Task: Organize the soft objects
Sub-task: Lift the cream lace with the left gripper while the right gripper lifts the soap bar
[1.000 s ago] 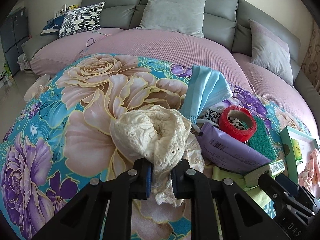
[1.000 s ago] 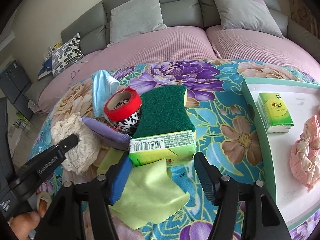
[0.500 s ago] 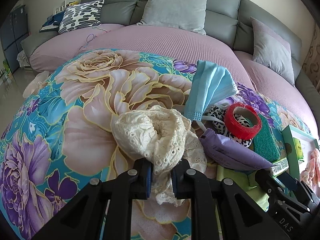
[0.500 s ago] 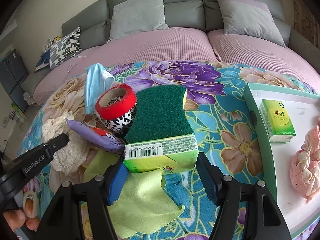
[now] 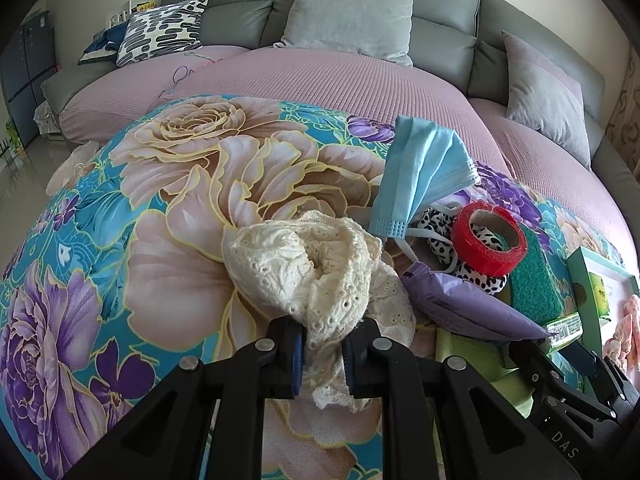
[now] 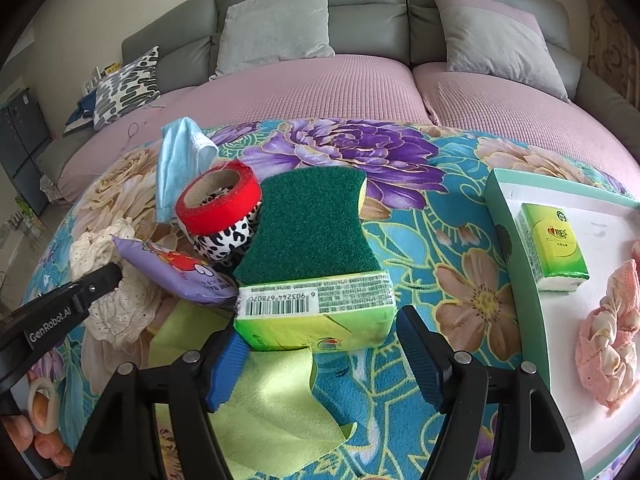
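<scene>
My left gripper (image 5: 323, 356) is shut on a cream lace cloth (image 5: 308, 268) bunched up on the floral blanket. In the right wrist view a green tissue pack (image 6: 316, 312) with a barcode lies between the pads of my right gripper (image 6: 320, 356). Those jaws are opening, and a small gap shows beside the right pad. The pack rests against a green sponge (image 6: 308, 224) and on a yellow-green cloth (image 6: 272, 412). A purple pouch (image 6: 172, 272), a red tape roll (image 6: 218, 200) and a blue face mask (image 6: 176, 160) lie to the left.
A pale green tray (image 6: 512, 256) at the right holds a second tissue pack (image 6: 552, 248) and a pink scrunchie (image 6: 608, 344). Behind the blanket stands a grey sofa with pink covers and cushions (image 5: 352, 16). A hand (image 6: 36, 428) grips the left tool.
The right gripper's jaws have spread wider around the tissue pack. The left gripper and the lace cloth have stayed put.
</scene>
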Demonstrator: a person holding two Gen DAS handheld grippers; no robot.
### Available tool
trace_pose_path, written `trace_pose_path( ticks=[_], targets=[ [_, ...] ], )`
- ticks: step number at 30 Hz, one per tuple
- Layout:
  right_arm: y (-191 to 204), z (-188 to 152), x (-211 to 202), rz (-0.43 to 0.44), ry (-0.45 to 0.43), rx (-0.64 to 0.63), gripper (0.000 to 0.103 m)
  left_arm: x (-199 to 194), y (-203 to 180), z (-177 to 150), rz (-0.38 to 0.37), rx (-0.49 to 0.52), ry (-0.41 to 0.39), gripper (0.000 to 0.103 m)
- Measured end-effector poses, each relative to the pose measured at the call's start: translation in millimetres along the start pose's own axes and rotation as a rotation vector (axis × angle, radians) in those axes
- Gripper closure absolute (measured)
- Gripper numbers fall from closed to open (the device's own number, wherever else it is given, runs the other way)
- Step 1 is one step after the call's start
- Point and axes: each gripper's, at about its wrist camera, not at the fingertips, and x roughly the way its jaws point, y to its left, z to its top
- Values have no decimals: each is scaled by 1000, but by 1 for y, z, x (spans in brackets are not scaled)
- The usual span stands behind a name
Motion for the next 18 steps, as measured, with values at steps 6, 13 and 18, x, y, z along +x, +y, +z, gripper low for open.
trace_pose_path(
  ticks=[6,13,18],
  targets=[
    [-3,1,1,14,2,12,28,0,0,0,0,5,3,86],
    [-5,1,-1,34,9,24,32,0,-1,0,0,7,1,86],
    [-6,1,-4,37,9,28,36,-2,-1,2,0,8,-10,86]
  ],
)
